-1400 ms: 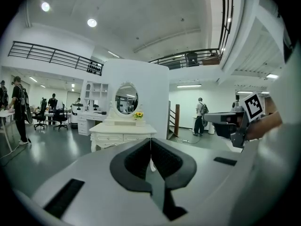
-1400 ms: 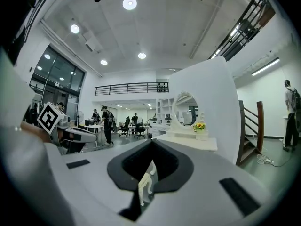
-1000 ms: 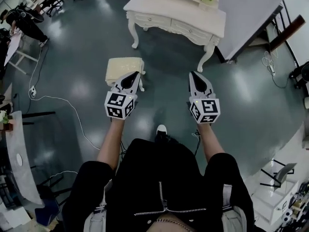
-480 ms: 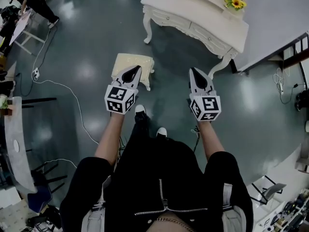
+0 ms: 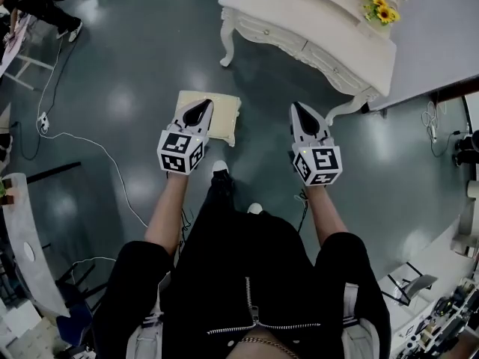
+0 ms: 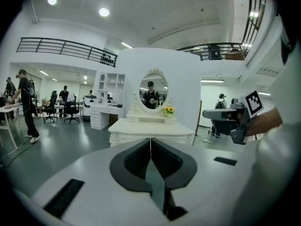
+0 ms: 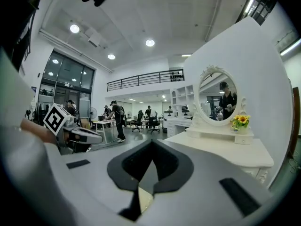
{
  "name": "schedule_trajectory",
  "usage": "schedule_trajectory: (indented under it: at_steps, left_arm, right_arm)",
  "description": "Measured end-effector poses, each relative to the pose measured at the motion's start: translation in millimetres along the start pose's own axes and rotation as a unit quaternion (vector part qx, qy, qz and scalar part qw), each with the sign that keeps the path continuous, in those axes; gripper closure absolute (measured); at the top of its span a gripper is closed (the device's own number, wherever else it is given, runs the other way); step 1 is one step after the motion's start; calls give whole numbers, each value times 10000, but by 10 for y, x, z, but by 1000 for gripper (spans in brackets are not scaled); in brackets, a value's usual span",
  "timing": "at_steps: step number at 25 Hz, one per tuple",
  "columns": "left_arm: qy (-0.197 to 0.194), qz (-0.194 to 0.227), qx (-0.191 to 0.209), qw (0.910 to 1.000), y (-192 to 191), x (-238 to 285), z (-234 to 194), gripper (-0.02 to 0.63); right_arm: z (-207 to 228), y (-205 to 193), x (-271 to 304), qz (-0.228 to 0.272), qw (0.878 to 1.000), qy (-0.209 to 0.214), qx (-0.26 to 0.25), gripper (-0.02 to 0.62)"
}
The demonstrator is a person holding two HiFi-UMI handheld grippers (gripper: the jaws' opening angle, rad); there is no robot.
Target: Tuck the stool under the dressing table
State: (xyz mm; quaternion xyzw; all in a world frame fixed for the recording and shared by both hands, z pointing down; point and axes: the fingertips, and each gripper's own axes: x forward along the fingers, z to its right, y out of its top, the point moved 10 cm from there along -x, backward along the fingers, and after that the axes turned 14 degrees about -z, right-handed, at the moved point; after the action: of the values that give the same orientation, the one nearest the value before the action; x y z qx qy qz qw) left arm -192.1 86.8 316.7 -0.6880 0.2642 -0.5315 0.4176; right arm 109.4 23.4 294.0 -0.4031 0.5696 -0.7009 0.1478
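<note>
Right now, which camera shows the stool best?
The head view: the stool sits on the floor, partly behind the left gripper. Neither gripper view clearly shows it; both face the dressing table.

The square cream stool (image 5: 223, 118) stands just under the left gripper (image 5: 206, 102) jaws. The white dressing table (image 5: 299, 21) stands farther ahead.

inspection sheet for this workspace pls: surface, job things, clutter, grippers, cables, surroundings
surface: glossy grey floor.
job's things: cream stool stands out on the floor, apart from the white dressing table, not tucked under.
clutter: sunflowers on the dressing table; nothing else seen.
grippers: left gripper and right gripper both shut, empty, near the stool.
cables: white cable trails across the floor at left; second cable by the wall at right.
surroundings: person at desks far left; oval mirror on the table.
</note>
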Motion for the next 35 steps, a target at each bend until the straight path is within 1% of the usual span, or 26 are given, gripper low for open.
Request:
schedule_trajectory:
  at_steps: [4, 9, 13, 20, 21, 23, 27, 28, 29, 30, 31, 32, 33, 34, 35]
  left_arm:
    - [-172, -216, -142, 9995, -34, 264, -508, 584]
    - [-260, -381, -433, 9980, -207, 458, -985, 583]
    - [-226, -649, -688, 9953, -431, 628, -1129, 583]
    - [-304, -814, -1308, 9876, -723, 1078, -1253, 583]
    - [-318, -819, -1435, 9857, -782, 1140, -1296, 583]
    - [-365, -804, -1826, 9792, -931, 1270, -1393, 583]
    - [-320, -804, -2717, 9585, -1320, 1597, -1562, 581]
    - [-310, -835, -2953, 9512, -1450, 1676, -1587, 581]
    - [-345, -842, -3250, 9413, -1595, 1751, -1609, 566]
    - [-425, -812, -3613, 9279, -1754, 1821, -1631, 518]
    - [-521, -742, -4019, 9112, -1920, 1887, -1655, 451]
    - [-599, -645, -4426, 8924, -2089, 1943, -1680, 401]
    - [-627, -552, -4787, 8740, -2262, 1987, -1701, 370]
    - [-595, -497, -5079, 8579, -2438, 2017, -1717, 360]
    - [-520, -489, -5301, 8449, -2613, 2039, -1728, 349]
  right_arm:
    - [-66, 129, 508, -176, 9998, -59, 77, 588]
    - [-241, 136, 934, -320, 9994, -97, 119, 588]
    - [-274, 68, 1150, -489, 9985, -108, 237, 588]
    - [-57, -60, 1585, -570, 9982, -40, 192, 588]
    - [-34, -85, 1658, -592, 9981, -29, 175, 588]
    - [20, -144, 1805, -666, 9977, 26, 124, 588]
    - [207, -309, 2085, -848, 9962, 185, 40, 588]
    - [241, -362, 2147, -894, 9958, 221, 25, 588]
    - [261, -421, 2211, -938, 9952, 259, 22, 588]
    - [268, -488, 2279, -981, 9947, 301, 23, 588]
    - [264, -561, 2350, -1027, 9941, 342, 24, 588]
    - [253, -635, 2422, -1080, 9934, 375, 25, 588]
    - [236, -709, 2496, -1134, 9927, 401, 29, 588]
    - [219, -780, 2569, -1181, 9921, 423, 42, 588]
    - [202, -846, 2643, -1220, 9915, 442, 69, 588]
